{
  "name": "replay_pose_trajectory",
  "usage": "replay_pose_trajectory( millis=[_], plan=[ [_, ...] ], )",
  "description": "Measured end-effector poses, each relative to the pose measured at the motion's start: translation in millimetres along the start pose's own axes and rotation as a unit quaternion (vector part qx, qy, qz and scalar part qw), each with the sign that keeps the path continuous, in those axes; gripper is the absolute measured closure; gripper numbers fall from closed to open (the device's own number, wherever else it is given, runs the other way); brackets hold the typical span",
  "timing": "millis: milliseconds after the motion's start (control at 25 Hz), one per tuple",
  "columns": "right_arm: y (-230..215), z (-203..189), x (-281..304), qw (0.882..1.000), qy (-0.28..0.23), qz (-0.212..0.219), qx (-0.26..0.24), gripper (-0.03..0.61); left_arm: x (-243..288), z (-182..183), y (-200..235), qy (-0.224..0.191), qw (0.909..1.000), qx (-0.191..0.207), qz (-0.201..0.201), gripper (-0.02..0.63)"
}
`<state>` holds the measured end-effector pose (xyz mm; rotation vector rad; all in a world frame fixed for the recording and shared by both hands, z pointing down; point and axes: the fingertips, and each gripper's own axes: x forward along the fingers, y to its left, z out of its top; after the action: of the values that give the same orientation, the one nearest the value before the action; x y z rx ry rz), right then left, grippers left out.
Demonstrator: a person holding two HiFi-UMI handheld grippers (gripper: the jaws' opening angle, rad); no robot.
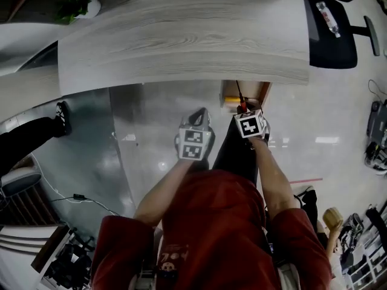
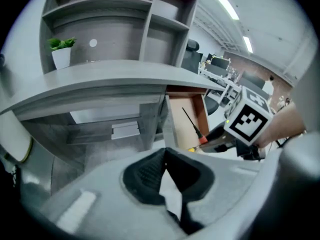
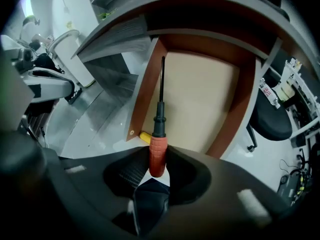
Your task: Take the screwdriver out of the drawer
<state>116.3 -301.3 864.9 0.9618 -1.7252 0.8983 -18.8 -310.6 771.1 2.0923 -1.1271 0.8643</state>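
The screwdriver (image 3: 160, 104) has a red handle and a black shaft. My right gripper (image 3: 157, 165) is shut on the handle, and the shaft points out over the open drawer (image 3: 141, 95), which has brown walls and a pale bottom. In the head view the right gripper (image 1: 245, 115) hangs over the drawer (image 1: 265, 92) under the desk edge, with the screwdriver (image 1: 240, 101) sticking forward. My left gripper (image 1: 200, 118) is beside it on the left. Its jaws (image 2: 165, 155) meet at the tips with nothing between them. In the left gripper view the screwdriver (image 2: 192, 125) shows in the right gripper (image 2: 218, 136).
A yellow object (image 3: 144, 136) lies at the drawer's front corner. The wood-grain desk top (image 1: 181, 41) overhangs the drawer. A black office chair (image 1: 329, 32) stands at the right. A potted plant (image 2: 62, 51) sits on the desk under grey shelves (image 2: 120, 14). Someone's shoe (image 1: 62, 117) is at the left.
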Motion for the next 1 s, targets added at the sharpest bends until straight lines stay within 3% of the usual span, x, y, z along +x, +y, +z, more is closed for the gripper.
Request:
replay_pose_trajectory(
  millis=[440, 600, 1000],
  plan=[
    [23.7, 3.1, -70.4, 0.997, -0.057, -0.030, 0.045, 0.471, -48.3, 33.9, -20.2, -0.038, 0.9980, 0.045, -0.025, 0.615],
    [25.2, 7.9, -96.4, 0.991, -0.090, -0.042, 0.086, 0.471, -60.6, 48.7, -28.5, -0.056, 0.9968, 0.046, -0.034, 0.615],
    [25.4, 24.1, -169.3, 0.974, -0.177, -0.077, 0.117, 0.471, -103.4, 84.6, -30.4, -0.110, 0.9917, 0.056, -0.036, 0.615]
  ],
)
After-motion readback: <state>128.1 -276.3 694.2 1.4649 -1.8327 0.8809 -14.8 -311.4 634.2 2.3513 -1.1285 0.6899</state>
